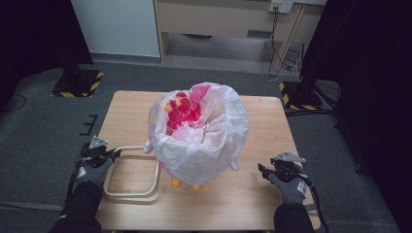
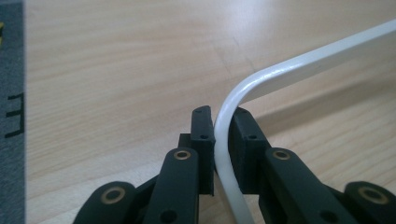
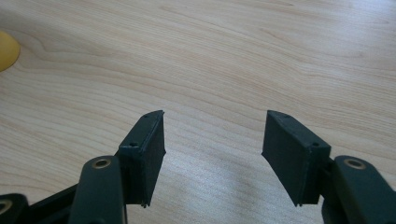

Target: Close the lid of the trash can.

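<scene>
A white rounded-rectangle frame [image 1: 133, 194] lies on the wooden table [image 1: 243, 204] at the front left. My left gripper [image 1: 109, 154] is shut on its far left corner; in the left gripper view the pads [image 2: 204, 135] press on the white bar [image 2: 299, 63] right at its bend, with my left gripper [image 2: 223, 119] low over the wood. A bin wrapped in a white plastic bag [image 1: 214, 141] stands mid-table with red and pink material [image 1: 183, 114] inside. My right gripper [image 1: 262, 170] hovers open at the front right, its jaws [image 3: 215, 126] apart over bare wood.
The bin rests on yellow feet [image 1: 176, 182] and white feet [image 1: 234, 165]; one yellow foot [image 3: 7, 49] edges into the right gripper view. Grey carpet surrounds the table. A wooden desk [image 1: 218, 19] and black stands with hazard-striped bases [image 1: 77, 85] lie beyond.
</scene>
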### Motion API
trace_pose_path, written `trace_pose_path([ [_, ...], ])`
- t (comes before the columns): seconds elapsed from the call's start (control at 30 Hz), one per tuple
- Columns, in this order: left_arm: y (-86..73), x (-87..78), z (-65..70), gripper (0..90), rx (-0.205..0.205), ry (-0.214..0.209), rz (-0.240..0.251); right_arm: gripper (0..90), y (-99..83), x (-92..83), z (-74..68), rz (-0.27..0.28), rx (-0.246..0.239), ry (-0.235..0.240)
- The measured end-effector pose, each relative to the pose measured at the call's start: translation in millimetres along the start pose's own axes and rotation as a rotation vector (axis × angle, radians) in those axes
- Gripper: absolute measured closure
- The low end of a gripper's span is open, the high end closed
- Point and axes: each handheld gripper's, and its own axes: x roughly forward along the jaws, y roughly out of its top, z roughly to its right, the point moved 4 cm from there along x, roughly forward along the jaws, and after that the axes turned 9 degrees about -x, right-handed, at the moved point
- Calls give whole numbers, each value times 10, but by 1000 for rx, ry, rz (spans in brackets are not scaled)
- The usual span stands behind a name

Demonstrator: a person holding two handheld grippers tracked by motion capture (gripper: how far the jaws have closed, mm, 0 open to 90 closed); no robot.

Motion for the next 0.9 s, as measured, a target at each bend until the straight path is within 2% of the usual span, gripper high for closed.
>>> trace_pose_path([
  [0.03, 0, 0, 0, 804, 0, 0, 0, 389, 0, 0, 0, 0, 0, 0],
  [0.17, 76, -154, -44, 804, -76, -26, 100, 389, 3, 1, 2, 1, -7, -1],
  [0.2, 108, -231, -68, 803, -108, -39, 146, 389, 4, 1, 1, 0, -11, -2],
  [0.23, 108, -231, -68, 804, -108, -39, 146, 389, 4, 1, 1, 0, -11, -2],
  [0.27, 144, -313, -92, 804, -132, -53, 190, 389, 7, 1, 0, 2, -11, -3],
  [0.3, 144, -313, -92, 803, -132, -53, 190, 389, 7, 1, 0, 2, -11, -3],
  [0.47, 231, -516, -140, 803, -167, -73, 294, 389, 5, 3, -5, -2, -11, 1],
  [0.63, 277, -659, -183, 804, -187, -81, 352, 389, 8, 2, -5, -1, -11, -1],
  [0.67, 297, -709, -190, 803, -200, -90, 379, 390, 7, 2, -5, -2, -10, -1],
  [0.73, 310, -736, -194, 803, -207, -98, 392, 390, 8, 2, -4, -1, -10, -1],
  [0.8, 360, -815, -175, 804, -215, -120, 433, 391, 9, 2, -1, -2, -10, -3],
  [0.9, 395, -865, -153, 804, -214, -126, 458, 391, 11, 3, -4, -1, -9, -1],
])
